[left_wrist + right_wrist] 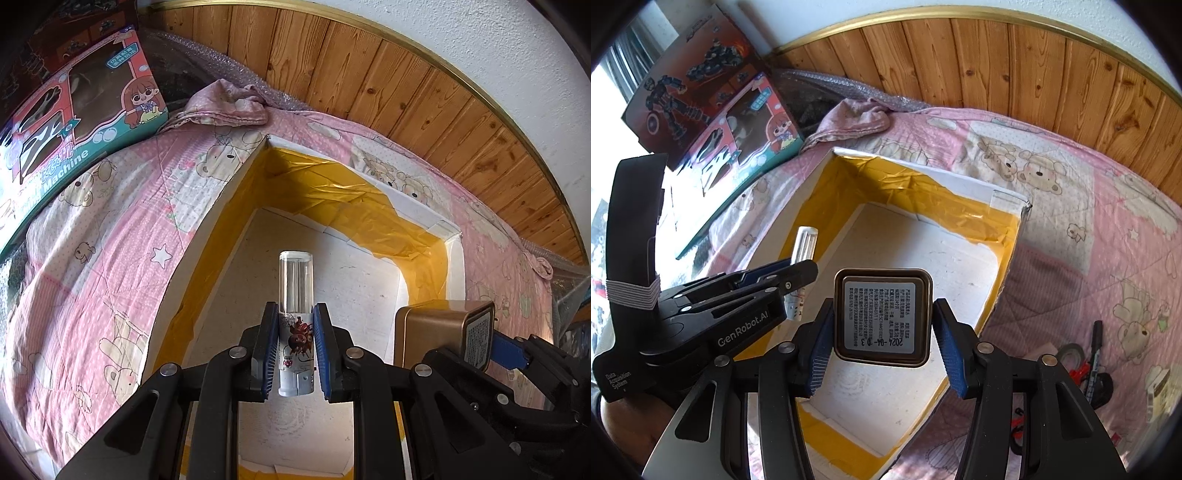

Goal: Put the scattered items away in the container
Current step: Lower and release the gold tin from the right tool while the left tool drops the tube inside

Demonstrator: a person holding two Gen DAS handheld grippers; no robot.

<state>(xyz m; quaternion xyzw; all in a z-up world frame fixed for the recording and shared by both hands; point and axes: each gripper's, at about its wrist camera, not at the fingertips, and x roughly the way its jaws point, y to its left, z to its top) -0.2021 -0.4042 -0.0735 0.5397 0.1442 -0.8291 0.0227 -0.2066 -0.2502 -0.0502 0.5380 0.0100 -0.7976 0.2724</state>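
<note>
Left gripper [295,350]: jaws pinching small bottle [296,321] at printed lower body, clear cap forward, held above open box [207,229]. Bottle looks light, rigid, smooth plastic; likely slips if gripped on cap, label zone safer.

Right gripper [882,332]: jaws pinching square gold tin [882,317] by 2 opposite sides, label facing camera, also over box. Tin stiff, probably light, slick metal.

Box white, yellow-taped inside, floor bare. Rests on bed with pink bear quilt [1071,206]. Tape roll [1071,352], marker [1095,347] lie right. Toy boxes [738,147], wood-panel wall [997,62] beyond.
</note>
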